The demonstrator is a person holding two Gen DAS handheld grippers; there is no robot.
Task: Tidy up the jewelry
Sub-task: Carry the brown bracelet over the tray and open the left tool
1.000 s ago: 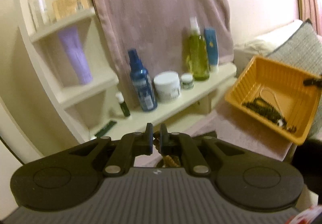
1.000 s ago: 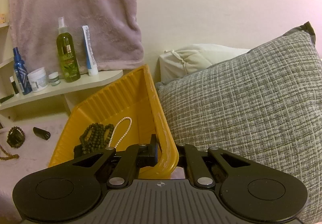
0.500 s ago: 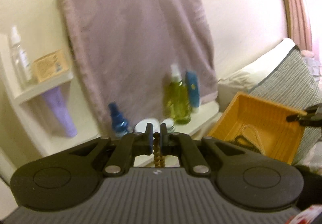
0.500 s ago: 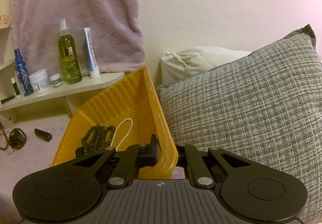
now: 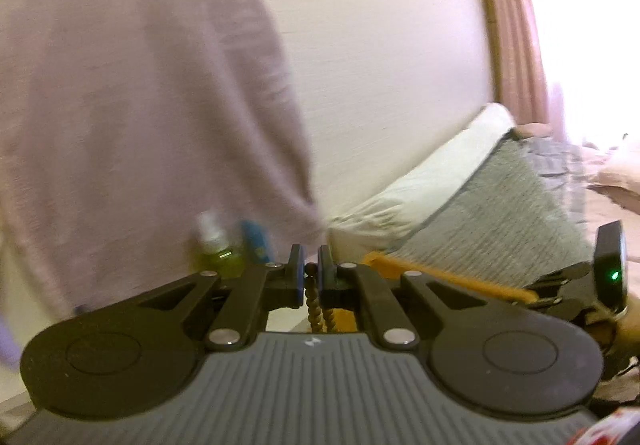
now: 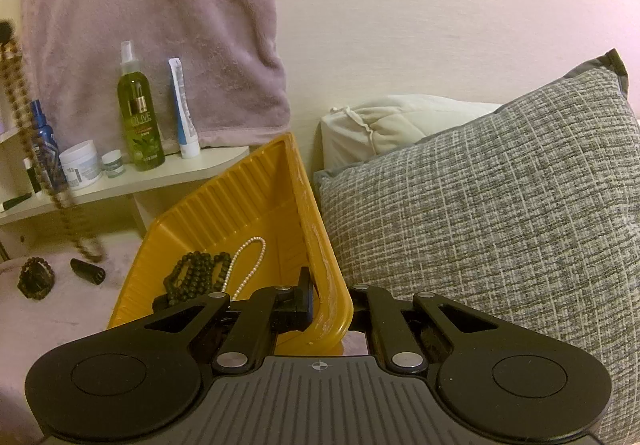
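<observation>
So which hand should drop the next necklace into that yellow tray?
The left. Its gripper is already shut on a brown bead necklace, hanging left of the tray. The right gripper is busy: it clamps the tray's rim, tilting it.

A pale shelf (image 6: 168, 175) carries 2 bottles, 2 jars and 1 tube (image 6: 182, 113).

Right gripper (image 6: 330, 309) clamps yellow tray (image 6: 256, 197) rim — bead strand (image 6: 24, 101) dangles left.
</observation>
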